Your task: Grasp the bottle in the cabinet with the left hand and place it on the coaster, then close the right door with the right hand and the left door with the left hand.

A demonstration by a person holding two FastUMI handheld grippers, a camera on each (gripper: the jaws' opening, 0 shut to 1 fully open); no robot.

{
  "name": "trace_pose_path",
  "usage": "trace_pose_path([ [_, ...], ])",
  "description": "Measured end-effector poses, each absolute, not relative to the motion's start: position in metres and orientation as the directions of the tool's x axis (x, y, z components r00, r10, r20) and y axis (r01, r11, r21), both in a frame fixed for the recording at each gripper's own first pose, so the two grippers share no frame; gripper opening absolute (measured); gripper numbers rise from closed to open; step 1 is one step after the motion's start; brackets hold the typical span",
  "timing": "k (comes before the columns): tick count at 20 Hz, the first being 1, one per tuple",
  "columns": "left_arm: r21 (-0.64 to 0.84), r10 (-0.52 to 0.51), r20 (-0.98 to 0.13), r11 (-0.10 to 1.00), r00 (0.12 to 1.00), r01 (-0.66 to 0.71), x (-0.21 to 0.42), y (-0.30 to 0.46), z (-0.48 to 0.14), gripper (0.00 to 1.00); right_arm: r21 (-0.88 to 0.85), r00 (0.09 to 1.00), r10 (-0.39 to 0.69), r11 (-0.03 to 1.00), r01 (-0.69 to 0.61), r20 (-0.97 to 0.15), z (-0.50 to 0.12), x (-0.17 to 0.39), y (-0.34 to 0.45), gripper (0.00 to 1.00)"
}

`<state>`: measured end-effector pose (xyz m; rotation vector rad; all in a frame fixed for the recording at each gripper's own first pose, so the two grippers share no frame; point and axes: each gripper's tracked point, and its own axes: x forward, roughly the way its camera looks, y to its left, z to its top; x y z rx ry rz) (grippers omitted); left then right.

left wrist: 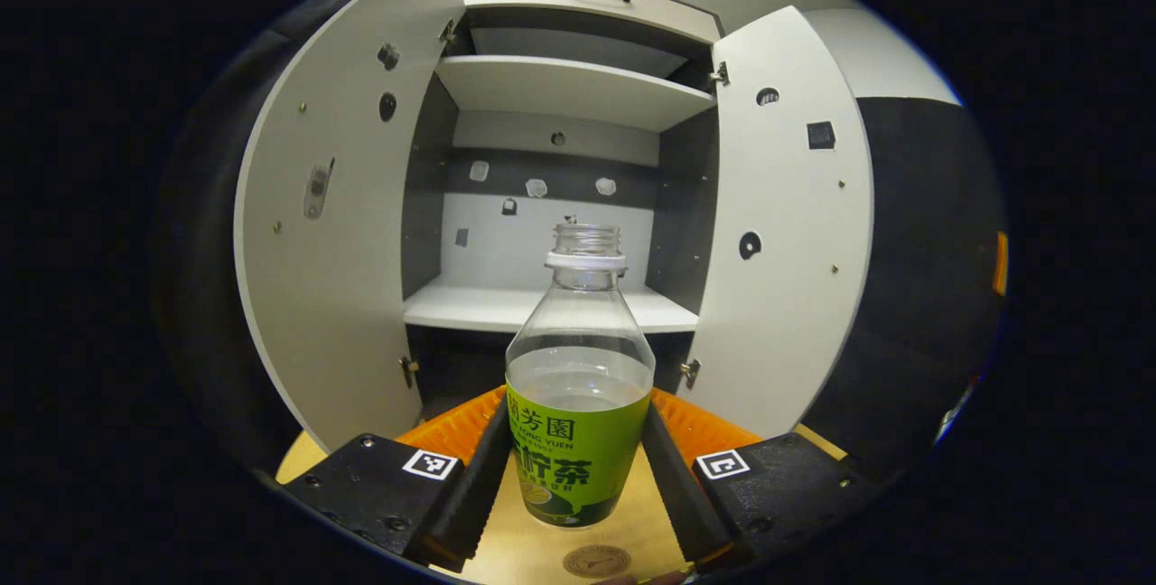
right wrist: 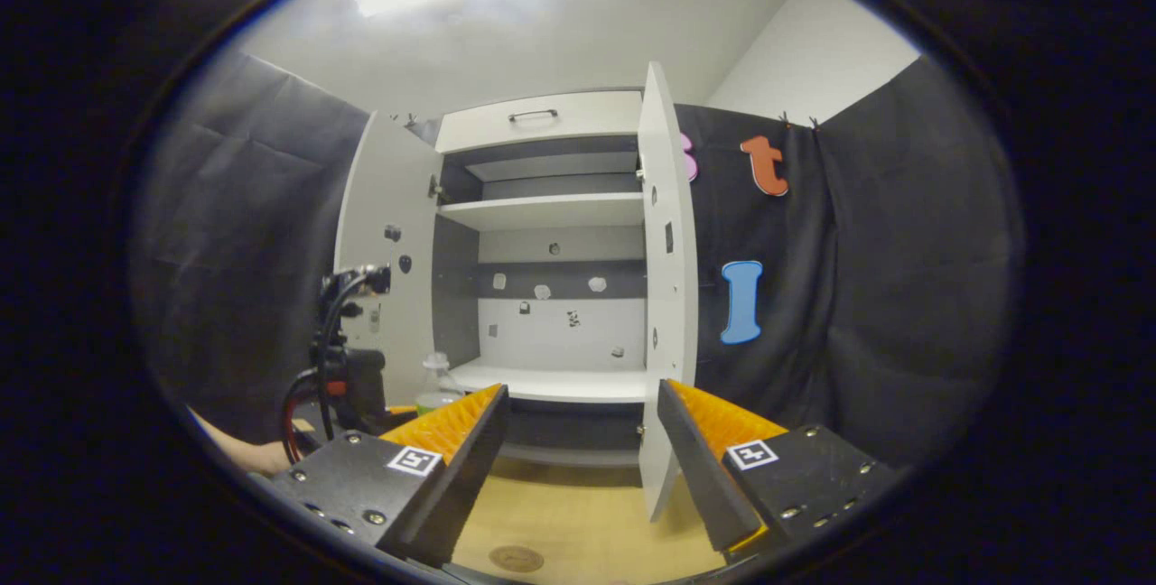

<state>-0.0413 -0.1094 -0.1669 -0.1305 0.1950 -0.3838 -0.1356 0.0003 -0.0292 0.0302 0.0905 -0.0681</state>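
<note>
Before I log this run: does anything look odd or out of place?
One thing: the tea bottle, held between the left gripper jaws outside the cabinet, has no cap though partly full. It stands upright; nothing spilled.

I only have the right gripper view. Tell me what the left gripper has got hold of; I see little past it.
Observer: The left gripper has its jaws pressed on both sides of the bottle, at the green label.
Operator: Say whether it is out of the cabinet.
Observer: It is. In the left gripper view, the bottle stands in front of the open cabinet, over the wooden table.
Operator: Report on the coaster.
Observer: The coaster lies on the table, nearer the camera than the bottle's base. The bottle is not on it.
</note>
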Motion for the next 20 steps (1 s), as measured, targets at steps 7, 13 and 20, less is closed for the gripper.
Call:
trace_pose_path([
  [7, -0.140, -0.502, -0.286, 0.865, 0.816, 0.482, -0.072, -0.135, -0.293, 0.81, 0.024, 0.994, -0.031, 0.999, 0.034, -0.102, -0.032, -0.103, 0.012, 0.99],
  [13, -0.191, -0.535, -0.278, 0.845, 0.798, 0.500, -0.078, -0.148, -0.351, 0.82, -0.012, 0.992, 0.008, 1.000, -0.010, -0.123, -0.050, -0.075, 0.029, 0.99],
  [20, -0.112, -0.598, -0.290, 0.797, 0.748, 0.594, -0.106, -0.162, -0.389, 0.81, -0.009, 0.990, -0.001, 1.000, -0.001, -0.141, -0.070, -0.052, 0.030, 0.99],
])
